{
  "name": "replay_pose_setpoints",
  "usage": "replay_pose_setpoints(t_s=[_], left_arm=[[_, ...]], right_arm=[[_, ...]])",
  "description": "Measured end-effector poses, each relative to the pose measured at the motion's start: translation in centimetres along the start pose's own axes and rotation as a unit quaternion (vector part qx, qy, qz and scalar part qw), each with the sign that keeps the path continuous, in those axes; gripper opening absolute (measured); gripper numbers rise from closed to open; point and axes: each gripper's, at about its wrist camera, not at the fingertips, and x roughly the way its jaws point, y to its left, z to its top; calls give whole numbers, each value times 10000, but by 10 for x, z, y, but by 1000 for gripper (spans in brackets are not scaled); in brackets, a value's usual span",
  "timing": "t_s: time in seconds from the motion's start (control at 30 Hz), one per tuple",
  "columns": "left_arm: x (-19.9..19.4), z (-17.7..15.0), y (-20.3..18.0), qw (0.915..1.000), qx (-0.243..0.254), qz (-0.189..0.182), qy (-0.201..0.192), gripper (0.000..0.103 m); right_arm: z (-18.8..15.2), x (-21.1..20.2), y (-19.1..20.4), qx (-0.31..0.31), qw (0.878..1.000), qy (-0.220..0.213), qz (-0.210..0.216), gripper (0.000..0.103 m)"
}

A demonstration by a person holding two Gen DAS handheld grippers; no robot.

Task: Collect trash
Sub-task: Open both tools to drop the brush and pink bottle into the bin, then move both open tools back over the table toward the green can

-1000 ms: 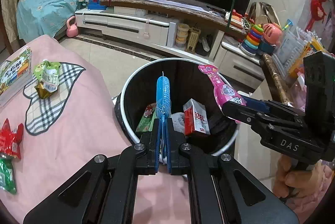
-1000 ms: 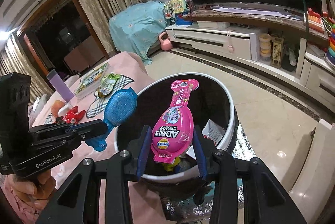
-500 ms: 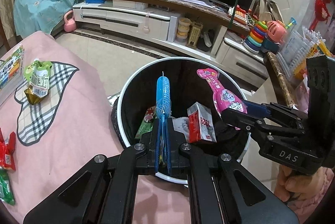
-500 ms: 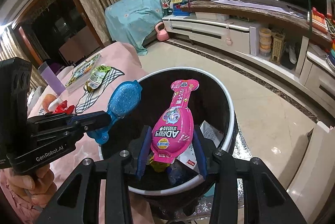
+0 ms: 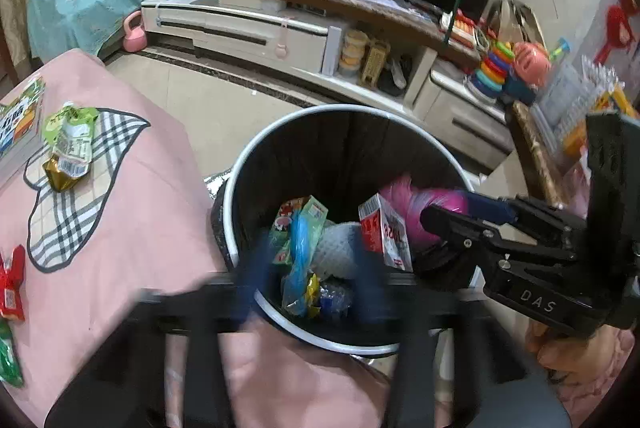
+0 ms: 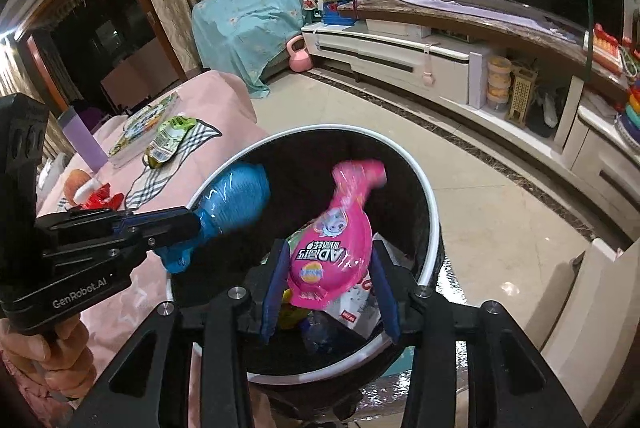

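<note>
A black trash bin with a white rim (image 5: pixel 236 187) (image 6: pixel 430 199) stands by the pink-covered table and holds several wrappers and a red-and-white carton (image 5: pixel 384 228). My left gripper (image 5: pixel 308 268) is over the bin, its fingers blurred and spread apart; the blue wrapper (image 5: pixel 300 252) (image 6: pixel 236 195) is dropping between them into the bin. My right gripper (image 6: pixel 330 284) is open over the bin; the pink AD wrapper (image 6: pixel 336 248) (image 5: pixel 416 207) is tilted and slipping down between its fingers.
On the pink table (image 5: pixel 120 228) lie a green snack packet (image 5: pixel 68 147) on a checked patch, a red wrapper (image 5: pixel 12 284), a green wrapper (image 5: pixel 8 360) and a book (image 5: pixel 20 115). A TV cabinet (image 5: pixel 260 31) and toy shelf (image 5: pixel 520 67) stand behind.
Both grippers have opened over the bin. The blue wrapper has left the left gripper and is falling; the pink wrapper has tipped and is sliding down out of the right gripper.
</note>
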Motion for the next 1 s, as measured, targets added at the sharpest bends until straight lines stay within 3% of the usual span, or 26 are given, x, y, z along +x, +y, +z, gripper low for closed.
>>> replay_pose_setpoints(t_s=[0.2,0.3,0.37,0.4,0.67,1.0], left_arm=[[-14,-8,13,9996,-254,51,-140,64],[-25,-20,25,9986,-465,30,-252,70],[-34,-30,34,9974,-640,36,-329,72],[-39,-36,38,9967,-729,44,-352,73],[-85,-92,84,9889,-1290,469,-570,85],[-146,-154,143,9699,-1992,982,-1001,87]], right_arm=[[-2,-3,-3,130,9999,-6,100,51],[-4,-10,-1,188,9996,-95,209,67],[-7,-17,3,207,9991,-220,292,82],[-8,-21,6,229,9988,-282,340,85],[-21,-43,39,334,9956,-498,717,92],[-37,-34,105,138,9917,-402,1215,97]])
